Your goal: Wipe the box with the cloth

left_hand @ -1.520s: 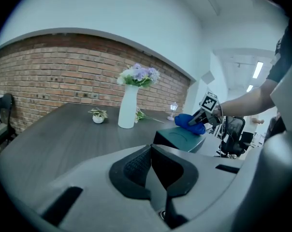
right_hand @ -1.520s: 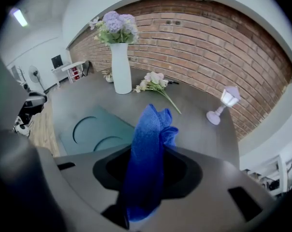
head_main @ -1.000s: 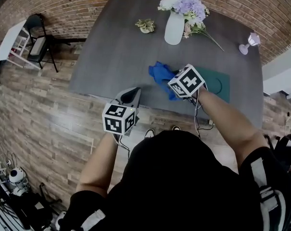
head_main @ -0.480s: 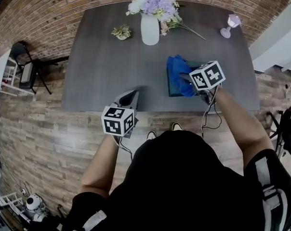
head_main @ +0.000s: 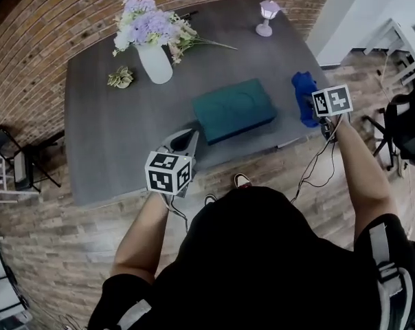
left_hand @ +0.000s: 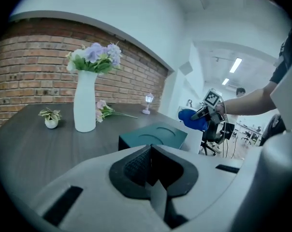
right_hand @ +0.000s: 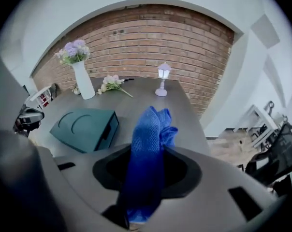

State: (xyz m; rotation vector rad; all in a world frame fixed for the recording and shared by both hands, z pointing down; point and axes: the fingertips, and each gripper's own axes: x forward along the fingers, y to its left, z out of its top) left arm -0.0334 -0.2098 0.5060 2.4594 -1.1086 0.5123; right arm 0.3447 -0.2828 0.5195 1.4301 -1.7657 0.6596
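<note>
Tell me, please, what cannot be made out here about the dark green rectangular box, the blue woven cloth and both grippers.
Dark green rectangular box: lower front hidden behind the left gripper in its own view.
Blue woven cloth: lower end buried between the right gripper's jaws, right gripper view.
Dust on the box: too small in every view.

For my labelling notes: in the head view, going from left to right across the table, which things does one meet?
Small potted plant → white vase → green box → blue cloth.
</note>
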